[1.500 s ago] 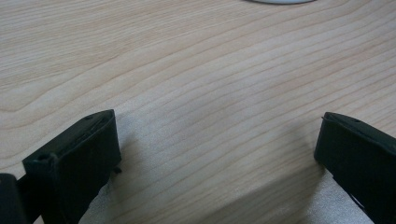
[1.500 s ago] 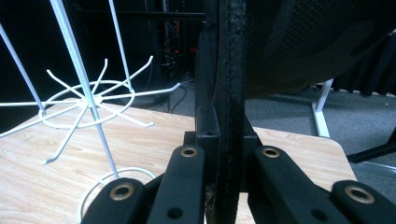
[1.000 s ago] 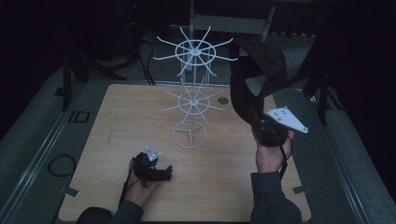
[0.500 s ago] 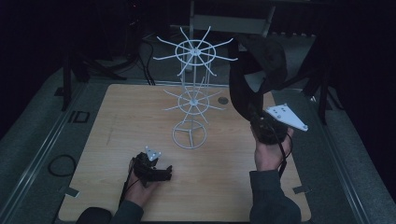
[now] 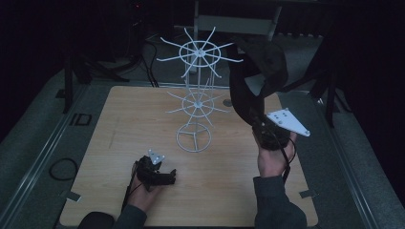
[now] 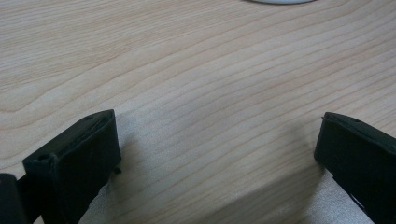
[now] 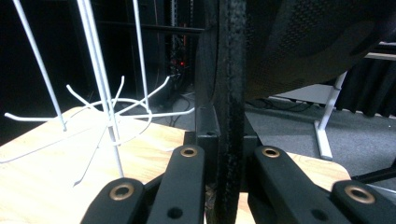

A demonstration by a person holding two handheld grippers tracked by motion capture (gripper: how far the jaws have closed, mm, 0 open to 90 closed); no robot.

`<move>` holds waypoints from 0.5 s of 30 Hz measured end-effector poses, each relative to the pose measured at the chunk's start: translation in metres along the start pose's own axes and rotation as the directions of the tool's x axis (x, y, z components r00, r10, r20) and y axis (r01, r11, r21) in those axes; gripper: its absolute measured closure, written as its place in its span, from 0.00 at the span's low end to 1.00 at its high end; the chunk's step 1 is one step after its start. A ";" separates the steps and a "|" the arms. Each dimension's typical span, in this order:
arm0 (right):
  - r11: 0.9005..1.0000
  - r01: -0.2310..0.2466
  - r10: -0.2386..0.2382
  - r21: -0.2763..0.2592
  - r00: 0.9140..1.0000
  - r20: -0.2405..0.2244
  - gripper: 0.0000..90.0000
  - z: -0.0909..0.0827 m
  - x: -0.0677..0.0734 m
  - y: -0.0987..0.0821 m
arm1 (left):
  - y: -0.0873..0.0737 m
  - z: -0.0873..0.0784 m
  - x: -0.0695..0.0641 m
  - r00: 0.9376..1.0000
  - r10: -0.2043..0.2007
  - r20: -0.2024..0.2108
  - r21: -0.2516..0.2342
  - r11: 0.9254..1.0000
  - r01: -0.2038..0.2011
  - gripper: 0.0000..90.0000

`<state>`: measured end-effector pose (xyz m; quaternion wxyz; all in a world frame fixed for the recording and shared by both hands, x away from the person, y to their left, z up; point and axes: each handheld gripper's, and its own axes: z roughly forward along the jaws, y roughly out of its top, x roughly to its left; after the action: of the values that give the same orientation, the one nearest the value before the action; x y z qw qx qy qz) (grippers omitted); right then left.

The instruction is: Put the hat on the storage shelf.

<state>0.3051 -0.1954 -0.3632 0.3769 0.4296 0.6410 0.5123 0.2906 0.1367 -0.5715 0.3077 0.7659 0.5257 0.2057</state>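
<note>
A white wire rack with two tiers of spoke hooks stands on a ring base at the middle of the wooden table. My right gripper is lifted to the rack's right and is shut on the edge of a black cap, which rises beside the top tier without clearly touching a hook. In the right gripper view the jaws pinch the cap's thin rim, with the rack to the left. My left gripper lies open on the table, near the front left, with bare wood between its fingers.
A small dark disc lies on the table behind the rack. A cable coil sits on the grey floor at the left. Dark cables and a white frame stand beyond the far edge. Tape marks the table's front corners.
</note>
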 end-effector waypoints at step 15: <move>0.999 0.017 -0.015 0.037 0.998 -0.061 0.93 0.006 0.006 -0.011 | 0.000 0.000 0.000 1.000 0.001 0.000 0.001 1.000 -0.001 0.00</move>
<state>0.3066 -0.1890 -0.3753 0.3534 0.4158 0.6649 0.5100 0.2906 0.1368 -0.5715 0.3074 0.7662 0.5254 0.2057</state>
